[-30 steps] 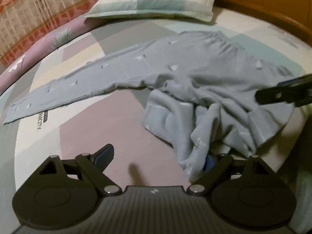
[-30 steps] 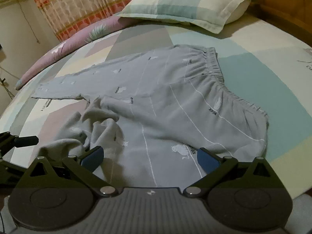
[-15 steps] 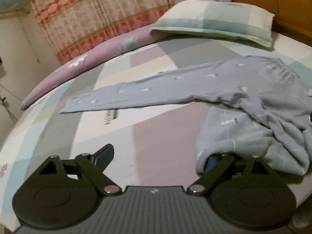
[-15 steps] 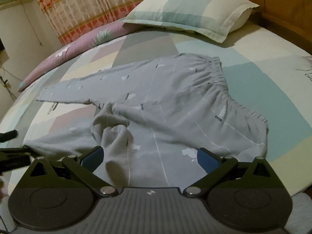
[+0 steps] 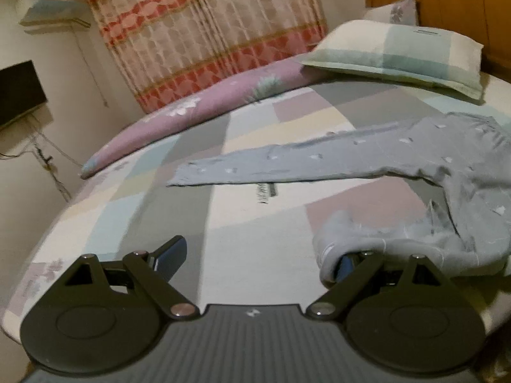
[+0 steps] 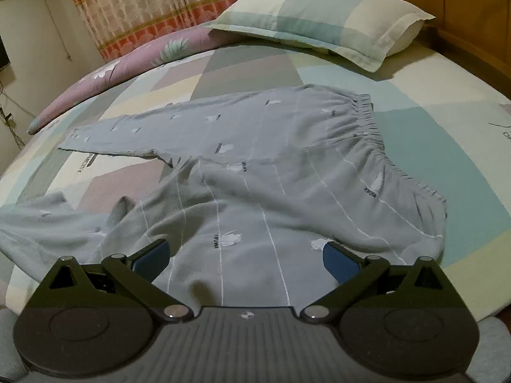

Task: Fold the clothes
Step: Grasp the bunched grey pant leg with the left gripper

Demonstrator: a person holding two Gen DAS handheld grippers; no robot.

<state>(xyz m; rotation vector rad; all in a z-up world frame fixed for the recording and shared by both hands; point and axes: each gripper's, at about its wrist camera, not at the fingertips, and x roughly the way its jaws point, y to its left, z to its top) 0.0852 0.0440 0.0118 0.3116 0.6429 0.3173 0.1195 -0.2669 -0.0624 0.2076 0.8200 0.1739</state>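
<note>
Grey patterned trousers lie on the patchwork bed sheet, waistband to the right. The far leg lies flat and straight, pointing left. The near leg is bunched, and its end is draped over the right finger of my left gripper. That gripper's jaws stand wide open and nothing is pinched between them. My right gripper hovers open just above the trousers' seat, near the front edge of the bed, with cloth below it but not clamped.
A checked pillow and a rolled purple quilt lie along the bed's far side. Behind them are a patterned curtain and a wooden headboard. A dark screen hangs on the left wall.
My left gripper has swung left and upward, dragging the near trouser leg out of its heap on its right finger. The right gripper has hardly moved.
</note>
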